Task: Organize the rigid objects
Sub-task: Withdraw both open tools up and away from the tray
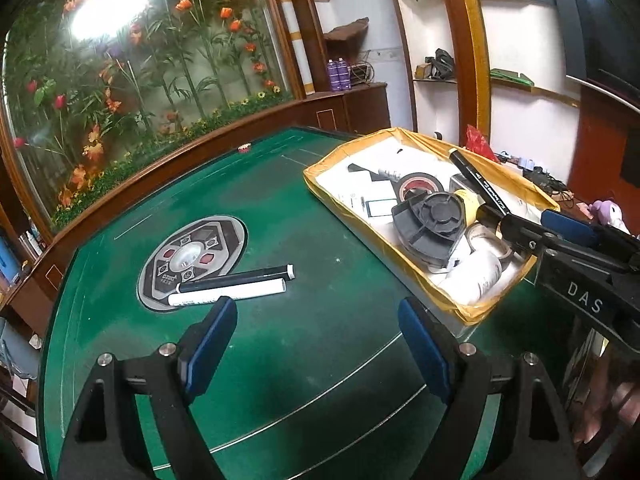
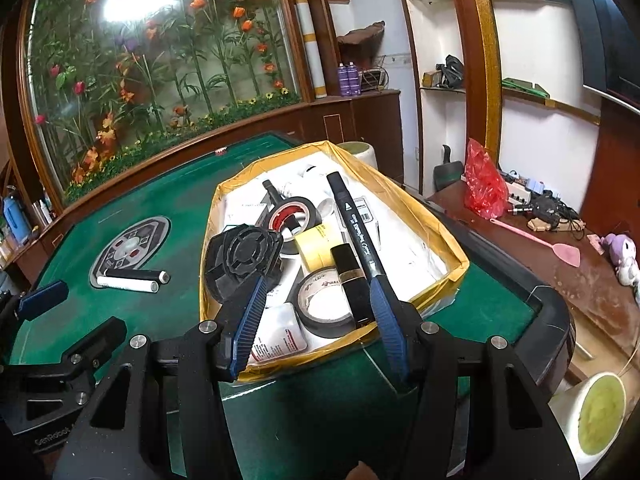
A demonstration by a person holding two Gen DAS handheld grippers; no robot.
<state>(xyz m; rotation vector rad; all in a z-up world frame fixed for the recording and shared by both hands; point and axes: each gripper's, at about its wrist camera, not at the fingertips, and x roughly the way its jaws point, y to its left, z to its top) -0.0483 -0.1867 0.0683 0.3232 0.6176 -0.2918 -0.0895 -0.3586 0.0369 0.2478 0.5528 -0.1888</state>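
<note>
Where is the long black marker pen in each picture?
Left wrist: the black marker is right of centre, slanting over the box's right side.
Right wrist: it is mid-frame, lying across the box's contents beside the right finger.
Shared landmark: the yellow-rimmed box.

Blown-out glare on the flower-painted glass panel (image 1: 112,12) lights both views; fisheye bending curves edges, corners vignette dark, slightly soft throughout.
</note>
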